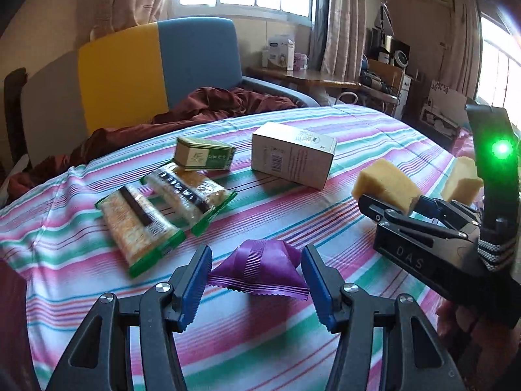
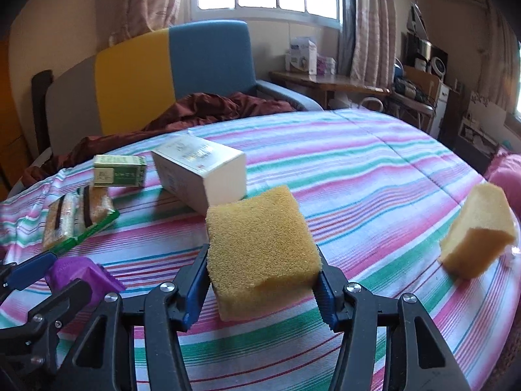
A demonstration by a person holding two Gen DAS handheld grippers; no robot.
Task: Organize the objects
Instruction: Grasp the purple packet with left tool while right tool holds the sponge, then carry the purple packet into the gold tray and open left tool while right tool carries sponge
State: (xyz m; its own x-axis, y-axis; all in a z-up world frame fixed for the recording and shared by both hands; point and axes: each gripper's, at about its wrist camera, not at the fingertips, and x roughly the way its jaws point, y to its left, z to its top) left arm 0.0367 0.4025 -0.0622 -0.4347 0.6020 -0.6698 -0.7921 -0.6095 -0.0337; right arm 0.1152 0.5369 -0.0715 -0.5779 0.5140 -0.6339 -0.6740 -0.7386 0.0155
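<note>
My left gripper [image 1: 257, 280] is open around a purple snack packet [image 1: 260, 268] lying on the striped bedspread [image 1: 374, 130]; the pads are apart from it. My right gripper [image 2: 262, 280] is shut on a yellow sponge [image 2: 260, 251] and shows at the right of the left wrist view [image 1: 387, 192]. A second yellow sponge [image 2: 478, 228] lies on the bed at the right. Two green-edged cracker packs [image 1: 162, 208], a green box [image 1: 203, 154] and a white box [image 1: 293, 153] lie further back.
A dark red blanket [image 1: 202, 104] is bunched at the bed's far side before a yellow and blue headboard [image 1: 156, 65]. A wooden desk [image 2: 325, 81] with boxes and cluttered shelves stand at the back right.
</note>
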